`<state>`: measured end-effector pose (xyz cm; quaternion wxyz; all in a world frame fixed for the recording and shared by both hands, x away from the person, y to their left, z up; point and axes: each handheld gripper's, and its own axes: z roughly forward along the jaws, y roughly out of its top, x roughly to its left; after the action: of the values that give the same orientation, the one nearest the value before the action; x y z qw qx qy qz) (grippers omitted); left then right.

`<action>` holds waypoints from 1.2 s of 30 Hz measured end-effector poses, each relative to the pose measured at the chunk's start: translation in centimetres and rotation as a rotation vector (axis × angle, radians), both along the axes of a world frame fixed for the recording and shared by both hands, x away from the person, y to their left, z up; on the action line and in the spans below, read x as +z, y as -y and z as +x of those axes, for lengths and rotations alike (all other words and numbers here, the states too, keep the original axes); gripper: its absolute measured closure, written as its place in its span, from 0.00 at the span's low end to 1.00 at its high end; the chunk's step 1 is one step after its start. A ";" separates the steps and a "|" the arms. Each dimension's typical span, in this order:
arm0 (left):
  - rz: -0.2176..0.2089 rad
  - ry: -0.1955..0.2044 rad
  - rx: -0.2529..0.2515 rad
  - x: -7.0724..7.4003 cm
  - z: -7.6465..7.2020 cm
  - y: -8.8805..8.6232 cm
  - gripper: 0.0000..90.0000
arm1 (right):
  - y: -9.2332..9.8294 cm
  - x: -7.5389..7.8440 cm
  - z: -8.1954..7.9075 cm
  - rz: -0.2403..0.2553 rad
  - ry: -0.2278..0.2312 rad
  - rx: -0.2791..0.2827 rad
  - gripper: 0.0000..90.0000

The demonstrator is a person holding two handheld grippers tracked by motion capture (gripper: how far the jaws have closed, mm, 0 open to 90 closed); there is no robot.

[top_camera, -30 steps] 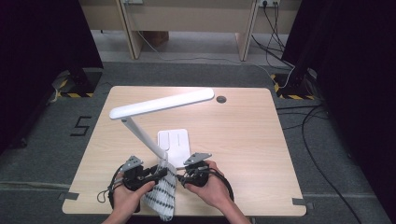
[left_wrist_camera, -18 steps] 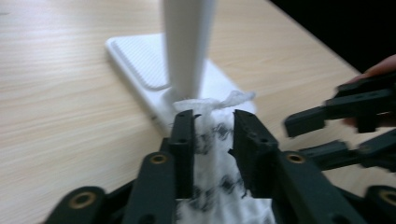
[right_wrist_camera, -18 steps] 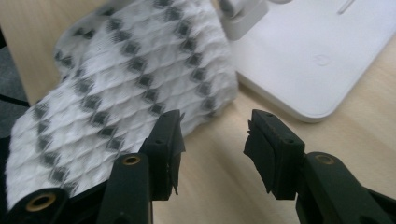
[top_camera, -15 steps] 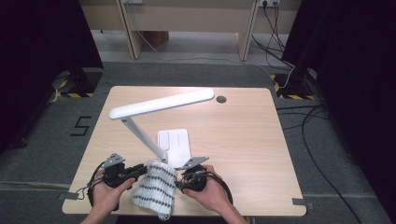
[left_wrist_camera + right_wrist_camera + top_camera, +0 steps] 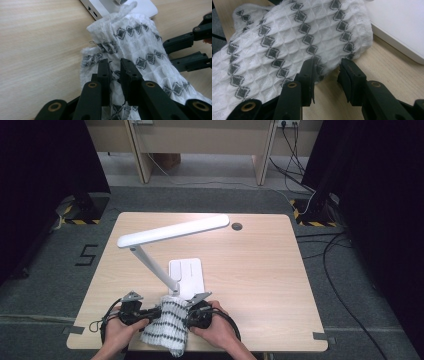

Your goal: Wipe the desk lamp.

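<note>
A white cloth (image 5: 165,327) with rows of dark diamond marks lies bunched at the near edge of the bench (image 5: 260,270), its lower end reaching the rim, where the high view cuts it off. Its far end sits just beside the white lamp base (image 5: 186,275), perhaps over the base's near edge; the folds hide the join.

The left gripper (image 5: 115,72) comes in from the cloth's left. Its jaws have just been closing and now stand narrow, with a fold of the cloth pinched between the fingers (image 5: 103,75). In the high view it (image 5: 145,314) is partly covered by the hand (image 5: 120,332) and too small to read.

The right gripper (image 5: 327,75) sits at the cloth's right side. Its jaws have also been closing but stand apart. One finger (image 5: 308,75) lies against the cloth's edge, the other over bare wood beside it. Whether any cloth lies between them is hard to tell, since the edge curls under there. In the high view it (image 5: 189,316) meets the cloth, with the right hand (image 5: 215,327) behind it.

The lamp's arm (image 5: 152,267) crosses in front of the base, and its head (image 5: 172,231) hangs over the bench's middle. Both forearms are cut off at the bottom of the high view.
</note>
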<state>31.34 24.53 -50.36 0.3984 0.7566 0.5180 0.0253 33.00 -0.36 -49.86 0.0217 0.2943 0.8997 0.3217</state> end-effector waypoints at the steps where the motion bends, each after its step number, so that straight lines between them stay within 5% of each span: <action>1: -0.007 -0.005 -0.002 -0.1 0.0 0.1 0.86 | -0.1 0.0 0.0 0.000 0.002 0.001 0.72; 9: -0.058 -0.032 -0.061 -0.5 -0.1 1.6 0.85 | -1.1 0.0 0.2 0.000 0.010 0.011 0.71; 14: -0.074 -0.026 -0.031 -0.3 -0.2 0.9 0.82 | -0.6 0.3 0.5 0.004 0.018 -0.014 0.67; 20: -0.079 0.013 -0.001 0.8 -0.8 -0.2 0.77 | 1.0 3.0 0.8 0.087 0.044 -0.128 0.59; 25: -0.085 0.046 0.024 1.8 -1.1 -1.2 0.74 | 0.0 3.8 0.0 0.124 0.042 -0.123 0.52; 30: -0.044 0.002 0.035 0.8 -0.6 -1.6 0.74 | -2.1 3.3 -0.7 0.125 0.031 -0.108 0.44; 36: -0.052 -0.019 0.017 -0.2 -0.3 -0.9 0.74 | -3.8 1.4 -0.9 0.070 0.014 -0.106 0.38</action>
<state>31.04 25.38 -50.56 0.4125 0.7417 0.5288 0.0080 32.11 3.40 -48.48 0.0347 0.3399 0.8708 0.3535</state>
